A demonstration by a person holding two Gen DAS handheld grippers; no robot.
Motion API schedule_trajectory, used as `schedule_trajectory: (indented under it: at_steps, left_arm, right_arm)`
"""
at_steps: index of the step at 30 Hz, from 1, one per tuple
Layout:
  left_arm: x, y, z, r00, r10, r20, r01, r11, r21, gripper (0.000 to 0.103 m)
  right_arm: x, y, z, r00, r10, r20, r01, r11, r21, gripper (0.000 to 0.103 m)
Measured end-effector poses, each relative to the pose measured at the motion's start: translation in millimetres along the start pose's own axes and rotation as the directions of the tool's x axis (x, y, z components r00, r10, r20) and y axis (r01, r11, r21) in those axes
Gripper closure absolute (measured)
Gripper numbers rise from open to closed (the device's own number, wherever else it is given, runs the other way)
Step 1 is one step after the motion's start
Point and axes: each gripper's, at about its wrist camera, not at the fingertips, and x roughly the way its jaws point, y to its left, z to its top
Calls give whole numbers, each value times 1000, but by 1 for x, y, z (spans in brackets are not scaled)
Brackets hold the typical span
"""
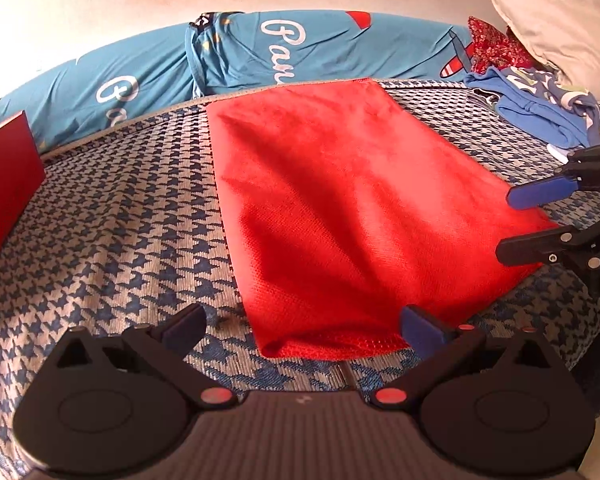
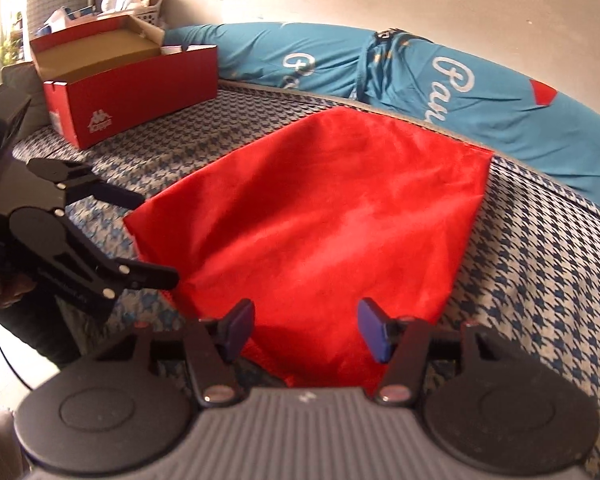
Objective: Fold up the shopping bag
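Note:
A red shopping bag [image 1: 340,208] lies flat as a long rectangle on the blue-and-white houndstooth bed cover [image 1: 112,232]. My left gripper [image 1: 304,326] stands open at the bag's near short edge; its blue-padded right finger is over the red cloth and its left finger is over the bed cover. In the right wrist view the bag [image 2: 332,216] spreads ahead, and my right gripper [image 2: 306,330] is open with the bag's near corner lying between the pads, which do not press on it. Each gripper shows in the other's view: right gripper [image 1: 516,222], left gripper [image 2: 158,240].
An open red shoe box [image 2: 132,80] sits at the bed's far left. A blue printed bolster [image 1: 260,52] runs along the wall behind the bag. A beige pillow [image 1: 560,24] and a heap of blue clothes [image 1: 540,108] lie at the right. A person's hand [image 2: 8,292] holds the left gripper.

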Motion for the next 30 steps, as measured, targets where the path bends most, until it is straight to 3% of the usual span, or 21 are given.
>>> schedule_trajectory:
  at_steps: [7, 11, 14, 19, 24, 30]
  left_arm:
    - [-1, -2, -2, 1000, -9, -1, 9, 1000, 14, 0]
    - [1, -1, -1, 1000, -16, -1, 16, 1000, 9, 0]
    - [1, 0, -2, 1000, -17, -2, 17, 1000, 7, 0]
    - [2, 0, -3, 1000, -16, 4, 16, 1000, 14, 0]
    - [2, -1, -4, 1000, -14, 8, 14, 1000, 19, 0]
    - [2, -3, -4, 1000, -10, 17, 9, 1000, 28, 0]
  right_arm:
    - [-8, 2, -10, 999, 25, -30, -30, 983, -180, 49]
    - [-16, 15, -19, 1000, 15, -15, -20, 929, -371, 48]
    - [-14, 22, -20, 1000, 0, 15, 7, 892, -452, 48]
    - [0, 34, -27, 1000, -14, 11, 18, 819, -573, 50]
    - [5, 41, -35, 998, -20, 51, 48, 777, -627, 52]
    - [11, 35, -29, 999, 5, 35, 16, 817, -577, 55]
